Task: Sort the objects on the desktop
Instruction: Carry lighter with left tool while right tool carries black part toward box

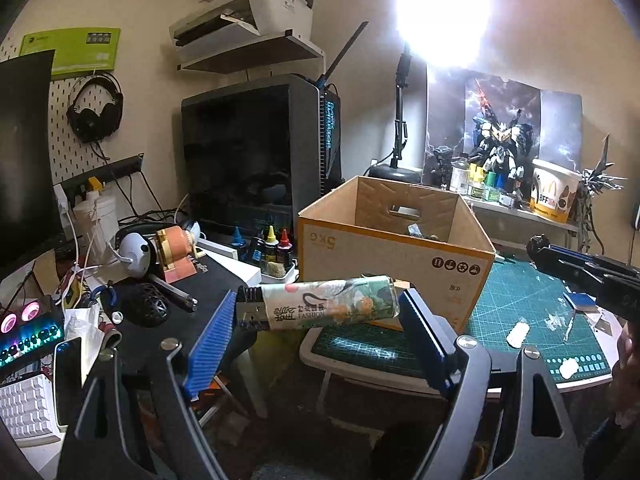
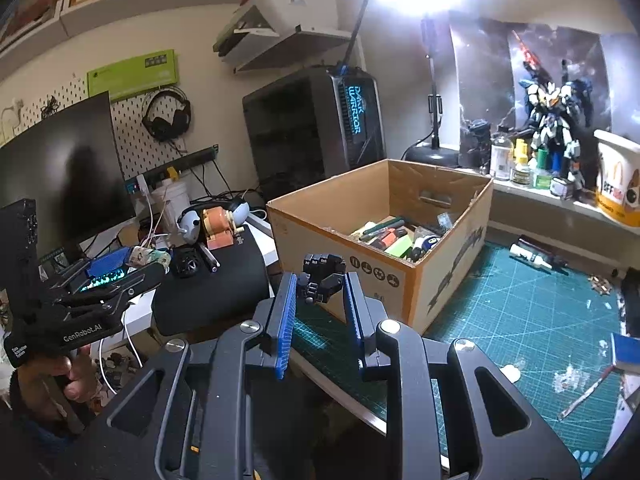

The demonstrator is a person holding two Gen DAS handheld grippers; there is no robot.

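A lighter [image 1: 324, 306] with a printed floral wrap lies crosswise between the blue pads [image 1: 214, 334] of my left gripper [image 1: 318, 304], gripped end to end in the air in front of the cardboard box [image 1: 392, 252]. In the right wrist view the same left gripper [image 2: 136, 264] hovers over the black desk mat at the left. My right gripper [image 2: 320, 280] is shut on a small black jointed model part [image 2: 322, 274], close to the near corner of the open box [image 2: 340, 236], which holds several pens and small items. In the left wrist view, the right gripper [image 1: 540, 248] reaches in from the right.
A green cutting mat [image 2: 520, 312] carries paper scraps and a white tube [image 2: 532, 256]. At the left are a black mouse [image 2: 186, 264], a monitor [image 2: 60, 176], a lit keyboard [image 1: 28, 340] and ink bottles [image 1: 272, 246]. Behind the box stand a PC tower [image 2: 312, 128] and a shelf with model figures [image 2: 552, 128].
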